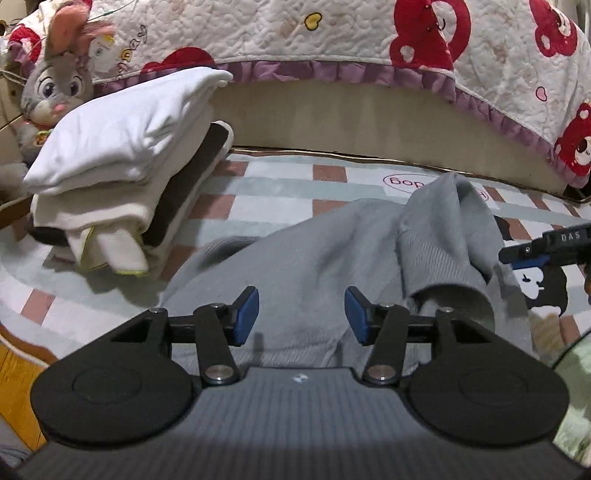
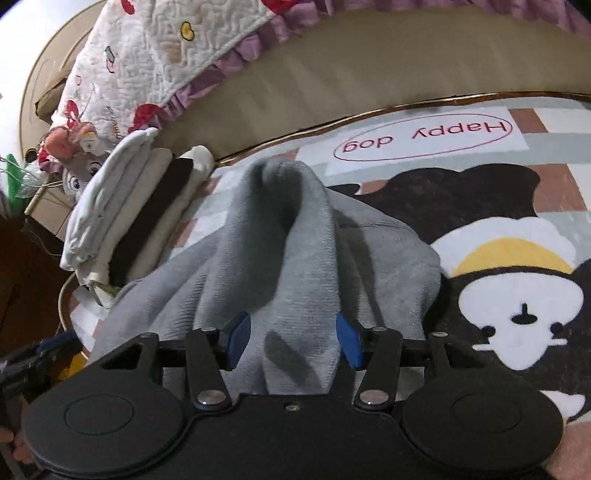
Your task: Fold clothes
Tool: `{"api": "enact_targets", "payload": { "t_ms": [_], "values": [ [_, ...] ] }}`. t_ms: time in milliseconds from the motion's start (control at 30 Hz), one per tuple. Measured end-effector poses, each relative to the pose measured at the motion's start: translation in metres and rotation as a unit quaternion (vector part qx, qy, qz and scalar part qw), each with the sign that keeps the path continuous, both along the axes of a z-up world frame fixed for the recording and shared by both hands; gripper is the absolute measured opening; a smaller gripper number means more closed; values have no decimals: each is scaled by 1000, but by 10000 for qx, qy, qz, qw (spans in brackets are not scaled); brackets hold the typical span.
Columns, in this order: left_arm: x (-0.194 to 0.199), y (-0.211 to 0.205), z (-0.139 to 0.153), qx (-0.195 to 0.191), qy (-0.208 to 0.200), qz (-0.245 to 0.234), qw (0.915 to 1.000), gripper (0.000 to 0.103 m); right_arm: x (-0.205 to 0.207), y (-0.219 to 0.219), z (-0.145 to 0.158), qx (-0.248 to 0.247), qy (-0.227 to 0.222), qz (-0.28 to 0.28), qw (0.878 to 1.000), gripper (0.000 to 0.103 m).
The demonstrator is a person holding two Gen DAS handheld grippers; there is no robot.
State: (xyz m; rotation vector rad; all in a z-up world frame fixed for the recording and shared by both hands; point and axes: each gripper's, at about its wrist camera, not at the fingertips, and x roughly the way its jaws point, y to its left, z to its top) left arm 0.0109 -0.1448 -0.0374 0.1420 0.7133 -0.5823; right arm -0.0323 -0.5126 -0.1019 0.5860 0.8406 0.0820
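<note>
Folded stack [image 1: 122, 155] sat done; grey garment [image 1: 314, 266] lay rumpled, probably half-folded. Left gripper [image 1: 301, 317] and right gripper [image 2: 293, 341] both spread, empty.

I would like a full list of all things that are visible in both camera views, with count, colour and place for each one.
grey garment: one, grey, crumpled on the mat in front of both grippers, one part bunched up.
folded clothes stack: one pile, white, cream and black layers, at the left on the mat.
mat: one, checked grey, pink and white with a cartoon dog and "Happy dog", under everything.
plush rabbit: one, grey with pink ears, behind the stack.
quilt: one, white with red bears and purple frill, at the back.
left gripper: black, blue pads, open over the garment.
right gripper: black, blue pads, open, garment between the fingers.
</note>
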Motion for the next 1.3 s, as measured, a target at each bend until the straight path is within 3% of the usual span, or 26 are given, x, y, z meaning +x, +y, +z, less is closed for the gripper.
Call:
{"api": "enact_targets", "payload": {
  "t_ms": [67, 200, 300, 400, 500, 600, 633, 667, 733, 767, 833, 867, 933, 967, 1100, 1233, 1300],
  "values": [
    [-1, 13, 3, -362, 18, 128, 9993, 51, 0, 0, 1, -58, 17, 23, 10000, 57],
    [3, 19, 11, -213, 73, -119, 9997, 51, 1, 0, 7, -106, -82, 112, 9998, 57],
    [2, 21, 8, 125, 50, -174, 9998, 51, 5, 3, 5, -187, -89, 179, 9996, 57],
    [3, 24, -7, 149, 544, -192, 9982, 53, 10, 6, -7, -227, 61, 220, 9995, 58],
    [-3, 13, -30, 737, 792, -564, 9925, 55, 14, -6, -26, 355, 374, 19, 9987, 61],
    [-20, 0, -44, 1168, 553, -957, 9870, 57, 10, -17, -37, 787, 469, -164, 9957, 61],
    [-23, -1, -47, 1118, 538, -999, 9872, 59, 8, -20, -38, 839, 459, -207, 9952, 61],
    [-26, -2, -49, 1053, 542, -1034, 9876, 69, 6, -21, -38, 801, 419, -235, 9956, 61],
    [-23, -4, -57, 823, 836, -1033, 9877, 80, 6, -19, -38, 669, 305, -193, 9971, 61],
    [-23, -8, -62, 948, 848, -1066, 9861, 83, 6, -16, -38, 584, 192, -76, 9981, 60],
    [-23, -15, -71, 1199, 872, -1133, 9824, 83, 14, -1, -40, 116, -113, 538, 9984, 27],
    [-23, -19, -76, 1341, 846, -1150, 9806, 81, 18, 8, -42, -247, -214, 761, 9966, 16],
    [-25, -23, -80, 1671, 437, -976, 9801, 50, 19, 19, -41, -768, -421, 832, 9927, 12],
    [-26, -24, -79, 1767, 265, -864, 9801, 22, 15, 19, -35, -826, -573, 727, 9923, 10],
    [-32, -17, -40, 1587, -612, -374, 9847, 14, -6, 0, 1, -1412, -947, 14, 9854, 9],
    [-29, -9, 5, 1168, -1367, 66, 9837, 11, -29, -21, 39, -2042, -1272, -747, 9677, 9],
    [-22, -11, 22, 1084, -1645, 126, 9803, 5, -36, -35, 50, -2240, -1292, -1072, 9600, 9]
  ]
}}
